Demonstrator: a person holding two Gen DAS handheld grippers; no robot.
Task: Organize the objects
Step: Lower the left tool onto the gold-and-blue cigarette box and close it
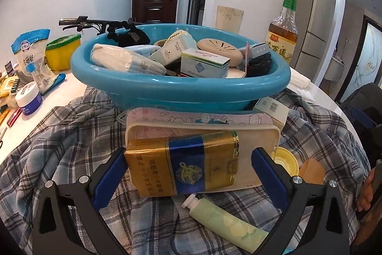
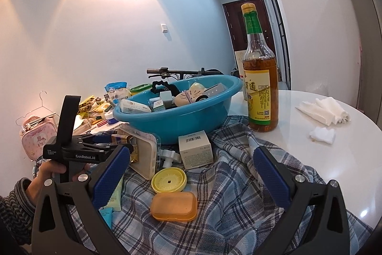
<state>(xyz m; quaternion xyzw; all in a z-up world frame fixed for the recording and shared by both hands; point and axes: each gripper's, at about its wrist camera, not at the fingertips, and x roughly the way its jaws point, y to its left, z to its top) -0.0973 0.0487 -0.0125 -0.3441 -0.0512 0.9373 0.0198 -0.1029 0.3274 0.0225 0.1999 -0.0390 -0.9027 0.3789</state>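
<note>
The white round table (image 2: 298,111) is largely hidden under 1 plaid cloth (image 2: 226,195), which covers its near edge; the far left edge is crowded with packets too small to count. On the cloth, toward the table's middle, sits 1 blue basin (image 1: 181,90) heaped with boxes and packs, several buried under others, so no count is possible. 1 bottle (image 2: 261,78) of amber liquid stands just right of the basin, at the cloth's far edge. 2 white tissues (image 2: 324,111) lie near the table's right edge.

The left gripper (image 1: 191,169) is spread around 1 gold-and-blue pack (image 1: 183,164); its left pad touches the pack's end, while whether the right pad (image 1: 267,173) touches cannot be told. The pack lies on 1 cream case (image 1: 262,142), below the basin and partly hiding it. 1 green tube (image 1: 226,224) lies beside the pack, its lower end cut off by the gripper frame.

The right gripper (image 2: 191,171) hangs wide open and empty over the cloth. Between its fingers lie 1 white box (image 2: 195,149), 1 yellow lid (image 2: 169,179) and 1 orange case (image 2: 174,206). A hand (image 2: 47,173) holds the left gripper.
</note>
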